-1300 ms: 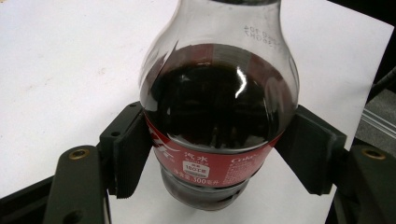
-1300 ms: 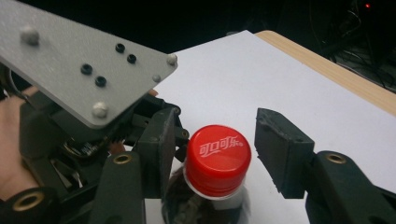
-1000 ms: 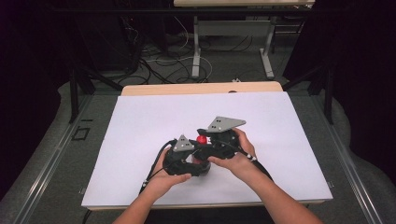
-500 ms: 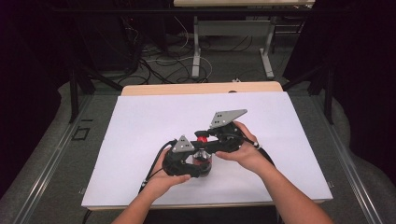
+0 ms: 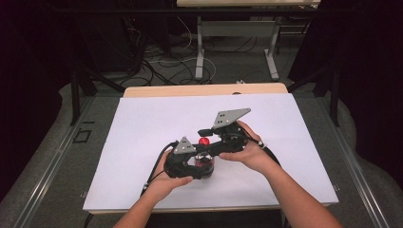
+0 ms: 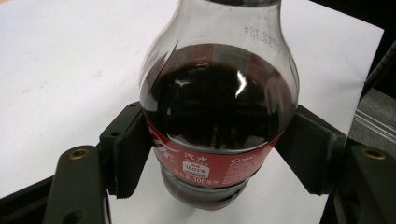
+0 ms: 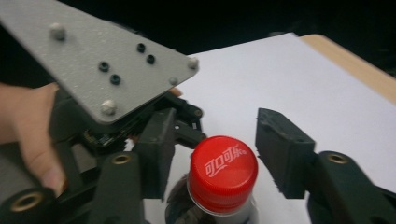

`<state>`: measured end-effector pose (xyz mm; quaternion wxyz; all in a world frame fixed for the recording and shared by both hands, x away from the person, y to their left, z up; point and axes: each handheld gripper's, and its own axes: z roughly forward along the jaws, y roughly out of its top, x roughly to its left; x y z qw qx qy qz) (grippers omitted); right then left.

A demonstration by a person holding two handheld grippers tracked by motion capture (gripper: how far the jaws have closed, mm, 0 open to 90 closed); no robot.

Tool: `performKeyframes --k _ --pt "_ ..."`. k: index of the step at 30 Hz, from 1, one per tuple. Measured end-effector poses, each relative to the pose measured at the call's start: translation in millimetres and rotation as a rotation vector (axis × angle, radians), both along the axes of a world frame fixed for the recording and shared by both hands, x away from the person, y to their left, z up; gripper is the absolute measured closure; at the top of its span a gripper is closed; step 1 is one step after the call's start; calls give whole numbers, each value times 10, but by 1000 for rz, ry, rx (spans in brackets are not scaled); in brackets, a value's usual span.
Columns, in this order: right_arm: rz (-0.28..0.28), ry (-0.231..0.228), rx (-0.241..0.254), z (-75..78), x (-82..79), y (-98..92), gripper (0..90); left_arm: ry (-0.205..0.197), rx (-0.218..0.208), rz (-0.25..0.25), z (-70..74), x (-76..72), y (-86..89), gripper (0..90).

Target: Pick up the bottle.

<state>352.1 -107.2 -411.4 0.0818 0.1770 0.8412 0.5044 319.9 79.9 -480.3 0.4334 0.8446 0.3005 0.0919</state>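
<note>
A small cola bottle with a red label and a red cap stands upright on the white sheet. My left gripper is shut on the bottle's body at the label, one pad on each side. In the high view the bottle sits near the table's front, with the left gripper on it. My right gripper comes in from the right at cap height. Its jaws have just been opening and stand on either side of the cap, with small gaps. From above, the right gripper hovers at the cap.
The white sheet covers a wooden table, with bare room to the left, right and back. The left gripper's grey plate and a hand sit close beside the right jaws. Cables and table legs lie on the floor behind.
The right hand has shifted slightly around the cap. The left gripper and the bottle have stayed in place.
</note>
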Motion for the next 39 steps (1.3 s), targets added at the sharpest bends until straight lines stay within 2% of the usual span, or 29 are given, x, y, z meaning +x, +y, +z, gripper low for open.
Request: performKeyframes --k 1,2,7,8,10,14,21,22,23,28,29,31,33,34,37,39 --pt "-28 -10 4 -5 -21 10 448 -5 14 0 7 7 12 304" --pt "-50 -21 -1 -10 -42 19 448 -2 1 8 3 10 13 304" --pt "-150 -61 -8 -31 -139 56 440 5 10 34 4 24 35 304" --pt "-168 -67 0 -38 -155 65 440 7 0 44 -2 24 31 304" --pt "-180 -58 -8 -45 -189 63 440 6 20 36 4 36 46 304" --pt "-189 -59 17 -93 -212 93 451 4 19 37 -6 31 33 304" --pt "-200 -66 19 -135 -223 143 476 14 25 19 -11 3 -9 304" --pt "-198 -65 21 -138 -218 149 484 3 17 9 -16 7 -14 304" --pt "-195 -68 18 -140 -211 150 499 12 25 13 -9 -5 -16 304" --pt "-173 -63 14 -139 -161 145 591 4 18 6 -15 -16 -35 304" --pt "-166 -51 4 -134 -150 137 600 5 19 6 -16 -15 -36 304" --pt "-148 -40 20 -138 -120 130 604 4 20 4 -18 -12 -34 305" --pt "-116 -20 10 -124 -90 115 606 6 25 -1 -14 -14 -33 304" --pt "-92 -29 2 -114 -66 106 606 7 19 0 -13 -19 -35 304" --pt "-31 12 2 -74 -7 69 608 11 -3 0 -4 -32 -43 305" --pt "11 23 3 -54 44 35 609 7 -3 -10 10 -32 -36 305"
